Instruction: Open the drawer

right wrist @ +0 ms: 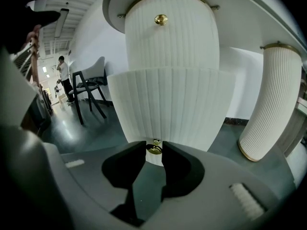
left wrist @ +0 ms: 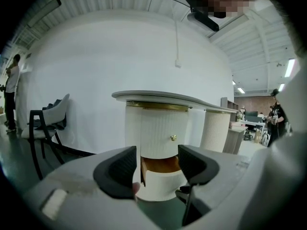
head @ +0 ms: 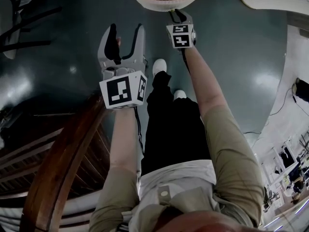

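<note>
Both right gripper (right wrist: 154, 147) fingers (right wrist: 128, 166) pinch the ribbed white drawer (right wrist: 170, 104) by its brass knob (right wrist: 154, 149); left gripper (left wrist: 158, 153) gapes empty.

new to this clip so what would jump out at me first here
The right gripper is clamped on the brass knob of the white ribbed lower drawer, which is pulled out and shows its wooden inside. The left gripper hangs in the air beside it, jaws apart and empty. The upper drawer is shut.
</note>
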